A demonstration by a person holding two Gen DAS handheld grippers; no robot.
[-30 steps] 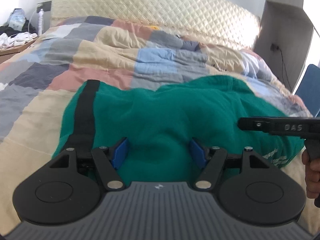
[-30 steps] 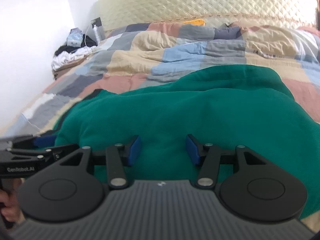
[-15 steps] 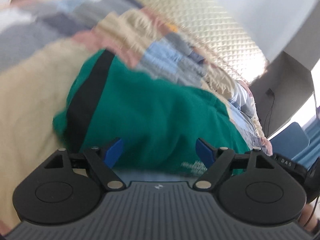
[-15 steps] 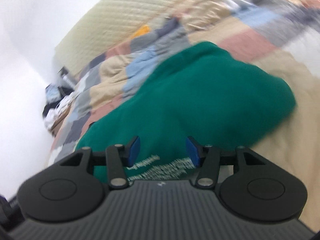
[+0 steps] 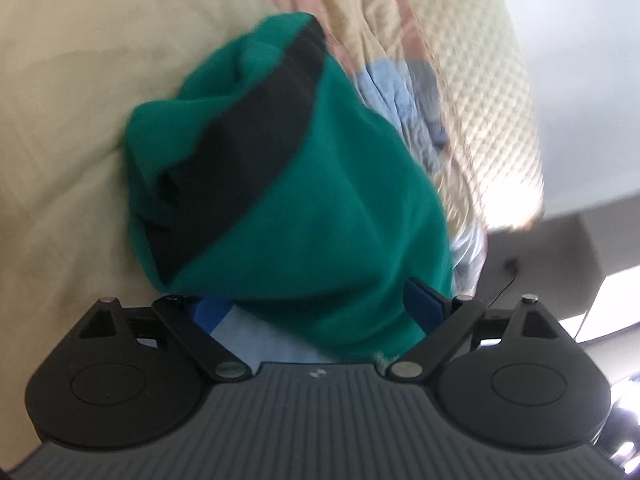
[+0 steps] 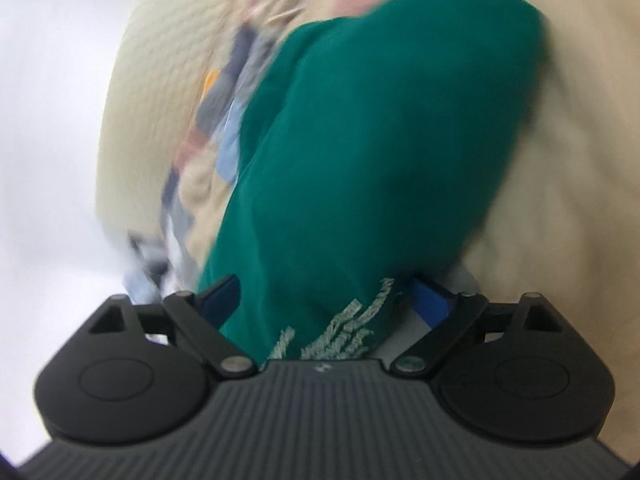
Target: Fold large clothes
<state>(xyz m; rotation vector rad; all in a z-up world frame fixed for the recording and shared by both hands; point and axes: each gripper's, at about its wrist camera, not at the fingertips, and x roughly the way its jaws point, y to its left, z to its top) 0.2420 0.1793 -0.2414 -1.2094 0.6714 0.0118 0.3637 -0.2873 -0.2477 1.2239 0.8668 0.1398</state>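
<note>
A green garment (image 5: 312, 184) with a black stripe (image 5: 248, 132) lies bunched and folded on the bed. In the left wrist view its near edge sits between the widely spread blue pads (image 5: 424, 304) of my left gripper (image 5: 316, 308), whose jaws are opening. The right wrist view shows the garment (image 6: 380, 140) with pale printed lettering (image 6: 344, 332) at its near end. That end lies between the pads (image 6: 430, 300) of my right gripper (image 6: 326, 298), which is opening too. Neither pair of pads presses the cloth. Both views are rolled sideways and blurred.
The garment rests on a beige and patchwork quilt (image 5: 60, 120) that covers the bed. A quilted cream headboard (image 5: 492, 92) stands beyond it, with a grey cabinet (image 5: 560, 248) beside it. A white wall (image 6: 48, 120) fills the left of the right wrist view.
Both grippers have rolled strongly and dropped toward the garment's near edge. Their jaws have spread much wider, and the green cloth now looks bunched and tilted in both views.
</note>
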